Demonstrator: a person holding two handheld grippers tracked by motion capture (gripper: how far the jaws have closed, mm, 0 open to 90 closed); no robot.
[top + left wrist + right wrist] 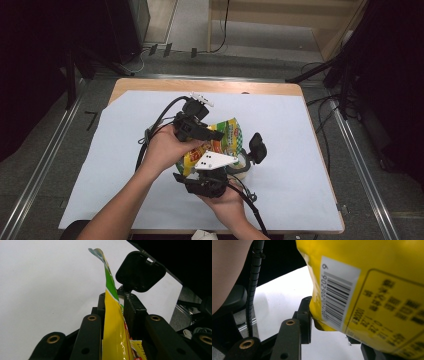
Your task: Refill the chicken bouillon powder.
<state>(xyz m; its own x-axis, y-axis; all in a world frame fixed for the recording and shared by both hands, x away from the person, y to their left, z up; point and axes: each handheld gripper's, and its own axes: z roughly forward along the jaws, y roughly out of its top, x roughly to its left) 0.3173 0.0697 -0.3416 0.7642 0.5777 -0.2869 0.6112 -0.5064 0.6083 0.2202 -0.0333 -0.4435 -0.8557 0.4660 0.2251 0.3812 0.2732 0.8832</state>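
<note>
Left tool [212,134]: above and left of the pouch [226,139], pressed together on the pouch's edge, yellow-green film pinched between both jaws in the left tool view [113,322]. Pouch: yellow and green, lifted off the white sheet [300,150] on the counter [210,86], between the two tools. Right tool [212,172]: below the pouch, pinching its lower corner near the barcode label [338,297]. Black cap [257,147]: just right of the pouch, touching a round container [243,163] half hidden behind it.
</note>
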